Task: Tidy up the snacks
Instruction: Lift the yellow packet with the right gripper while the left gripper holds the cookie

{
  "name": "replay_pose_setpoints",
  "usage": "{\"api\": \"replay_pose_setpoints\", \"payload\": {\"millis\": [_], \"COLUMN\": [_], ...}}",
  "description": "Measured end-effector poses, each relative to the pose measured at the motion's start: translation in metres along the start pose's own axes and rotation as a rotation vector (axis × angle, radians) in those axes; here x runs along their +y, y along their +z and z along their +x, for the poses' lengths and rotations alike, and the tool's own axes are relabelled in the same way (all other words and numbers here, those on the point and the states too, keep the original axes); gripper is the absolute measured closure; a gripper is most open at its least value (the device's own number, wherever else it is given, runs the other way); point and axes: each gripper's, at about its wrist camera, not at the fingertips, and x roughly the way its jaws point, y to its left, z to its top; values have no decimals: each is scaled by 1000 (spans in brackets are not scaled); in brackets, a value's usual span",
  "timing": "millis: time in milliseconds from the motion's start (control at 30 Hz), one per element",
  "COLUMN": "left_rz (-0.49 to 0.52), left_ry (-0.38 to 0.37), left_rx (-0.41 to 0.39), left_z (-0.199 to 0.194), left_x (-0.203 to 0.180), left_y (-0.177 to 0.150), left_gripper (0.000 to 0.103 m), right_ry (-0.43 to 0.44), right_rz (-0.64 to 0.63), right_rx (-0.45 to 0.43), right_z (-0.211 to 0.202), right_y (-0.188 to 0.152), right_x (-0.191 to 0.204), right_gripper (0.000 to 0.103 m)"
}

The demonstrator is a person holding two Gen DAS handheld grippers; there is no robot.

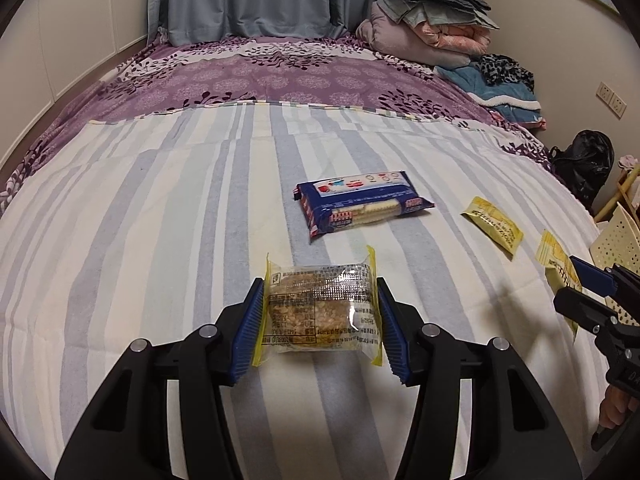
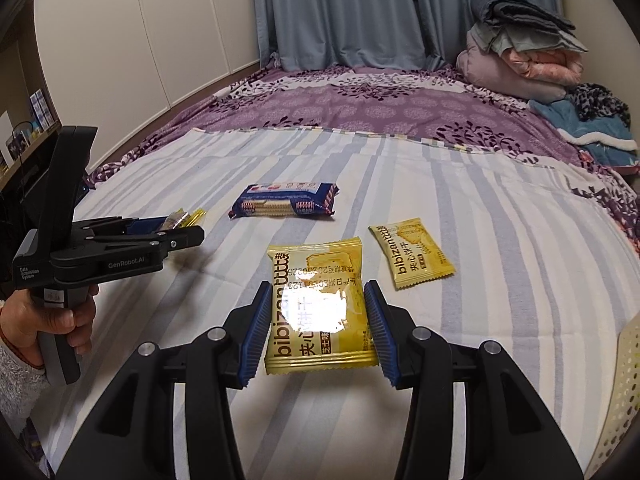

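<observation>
My left gripper (image 1: 320,320) is shut on a clear, yellow-edged cake packet (image 1: 320,308) just above the striped sheet; it also shows in the right wrist view (image 2: 180,218). My right gripper (image 2: 316,328) is shut on a yellow bibizan biscuit packet (image 2: 320,308), held just above the sheet; that packet shows at the right edge of the left wrist view (image 1: 558,266). A second yellow bibizan packet (image 2: 412,252) (image 1: 494,226) lies on the sheet to the right. A blue cracker pack (image 1: 360,204) (image 2: 286,200) lies farther out, in the middle.
A cream perforated basket (image 2: 624,384) (image 1: 618,244) stands at the bed's right edge. Folded quilts (image 2: 524,56) and clothes (image 2: 588,120) are piled at the far right of the bed. White cupboards (image 2: 132,40) stand to the left, grey curtains (image 2: 340,12) behind.
</observation>
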Motion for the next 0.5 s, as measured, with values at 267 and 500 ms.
{"api": "replay_pose_setpoints", "payload": {"millis": [267, 500], "left_rz": [39, 73], "left_ry": [-21, -37], "left_rx": [-27, -34], "left_z": [-26, -39], "left_x": [-23, -45], "left_y": [-5, -12], "left_gripper": [48, 48], "right_ry": [-23, -45], "right_rz": [30, 61], "right_rx": [-65, -117], "right_z": [-37, -68], "right_y": [-1, -4], "right_x": [-13, -29], "right_gripper": [56, 56]}}
